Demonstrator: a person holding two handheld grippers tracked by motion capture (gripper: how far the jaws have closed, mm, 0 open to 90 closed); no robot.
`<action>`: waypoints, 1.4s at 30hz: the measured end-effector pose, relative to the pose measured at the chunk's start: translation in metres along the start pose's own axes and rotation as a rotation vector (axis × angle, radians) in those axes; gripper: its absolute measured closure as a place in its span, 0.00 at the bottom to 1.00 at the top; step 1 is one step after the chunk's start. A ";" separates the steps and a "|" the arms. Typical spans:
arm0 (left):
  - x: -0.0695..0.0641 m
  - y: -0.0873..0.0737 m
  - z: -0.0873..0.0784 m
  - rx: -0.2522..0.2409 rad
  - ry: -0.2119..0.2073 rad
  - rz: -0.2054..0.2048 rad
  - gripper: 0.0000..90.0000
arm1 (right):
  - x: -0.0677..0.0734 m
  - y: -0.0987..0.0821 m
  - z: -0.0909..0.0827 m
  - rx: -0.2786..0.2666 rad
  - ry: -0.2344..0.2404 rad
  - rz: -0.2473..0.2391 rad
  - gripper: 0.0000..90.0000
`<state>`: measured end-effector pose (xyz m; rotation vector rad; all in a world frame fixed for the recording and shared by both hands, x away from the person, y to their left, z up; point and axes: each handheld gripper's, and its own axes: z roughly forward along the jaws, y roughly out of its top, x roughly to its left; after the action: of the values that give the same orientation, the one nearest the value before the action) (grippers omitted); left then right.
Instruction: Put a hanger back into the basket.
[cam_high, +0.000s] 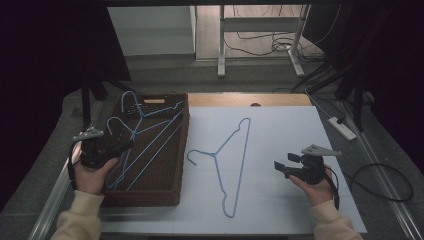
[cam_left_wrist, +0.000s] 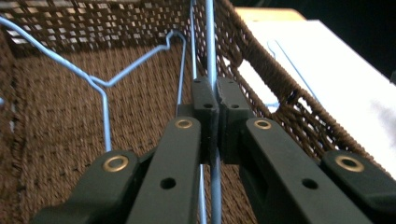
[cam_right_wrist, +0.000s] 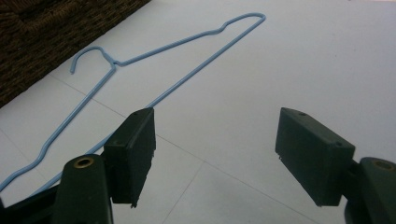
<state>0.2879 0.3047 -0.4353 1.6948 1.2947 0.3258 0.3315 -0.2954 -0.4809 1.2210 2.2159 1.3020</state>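
Your left gripper (cam_high: 119, 147) sits over the brown wicker basket (cam_high: 181, 150), jaws brought together on a blue wire hanger (cam_left_wrist: 211, 56). In the left gripper view the wire runs straight up from between the two pads, pinched at the tips, and passes on below them toward the bottom edge. A second wire runs just left of the pinched one; whether the pads catch it too, you cannot tell from here.

Beyond and to the left of those jaws, another hanger (cam_left_wrist: 105, 84) lies on the basket floor, its neck twist well clear of the pads. The basket's far wall stands ahead of the jaws, and its side wall runs along their right. In the high view the hangers in the basket overlap, hooks toward the far end.

Your right gripper (cam_high: 281, 165) is held above the white table sheet (cam_high: 280, 130), jaws standing wide apart with nothing between them. In the right gripper view the left pad (cam_right_wrist: 133, 149) and the right pad show bare sheet in the gap.

A single blue hanger on the sheet (cam_high: 232, 160) lies flat, ahead and to the left of the right jaws, apart from them. Its hook points toward the basket, the long straight bar passing just behind the left pad's tip in that view. It touches neither pad.

Both hands grip the gripper bodies, cream sleeves at the near edge.
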 end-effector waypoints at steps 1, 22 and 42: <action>0.000 0.001 0.004 0.029 0.001 -0.004 0.97 | 0.000 0.000 0.000 0.000 0.000 0.000 0.33; 0.000 0.006 0.022 0.185 0.126 0.019 0.63 | 0.001 0.000 -0.001 -0.006 0.002 0.000 0.33; -0.056 0.007 0.013 0.011 -0.066 0.150 0.29 | 0.000 0.001 -0.001 -0.008 -0.001 -0.003 0.33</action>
<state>0.2781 0.2500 -0.4190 1.8011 1.1264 0.3485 0.3318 -0.2958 -0.4799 1.2145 2.2090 1.3071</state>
